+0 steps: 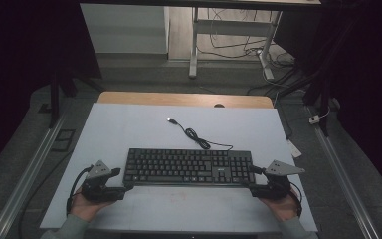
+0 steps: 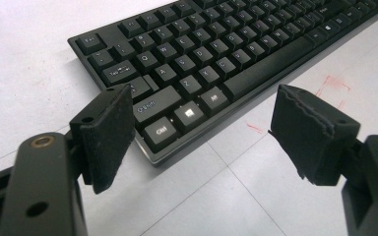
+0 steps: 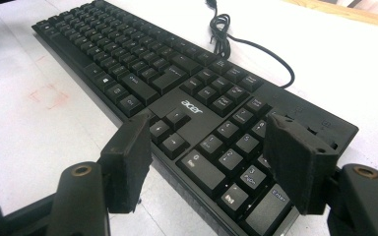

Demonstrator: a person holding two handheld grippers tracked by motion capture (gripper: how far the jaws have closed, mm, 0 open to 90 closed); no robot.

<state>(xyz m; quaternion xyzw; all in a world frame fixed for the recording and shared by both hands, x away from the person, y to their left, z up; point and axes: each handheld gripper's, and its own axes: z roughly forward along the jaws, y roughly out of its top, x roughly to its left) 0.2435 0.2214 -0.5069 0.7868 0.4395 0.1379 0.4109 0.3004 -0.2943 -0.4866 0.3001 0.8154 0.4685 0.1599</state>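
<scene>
A black Acer keyboard (image 1: 189,167) is laid flat on the white table sheet (image 1: 129,129), near the person's edge and roughly centred across it. Its cable (image 1: 199,139) is run from the rear edge toward the far side, with a small coil along the way and a USB plug (image 1: 169,119) at its free end.

The left gripper (image 1: 122,185) is held at the keyboard's near left corner. In the left gripper view, its jaws are seen spread wide, with the Ctrl corner between them and no pad touching the case.

The right gripper (image 1: 252,180) is held at the near right corner. In the right gripper view, its jaws are likewise seen spread apart, astride the numeric keypad (image 3: 236,147), with nothing gripped.
</scene>
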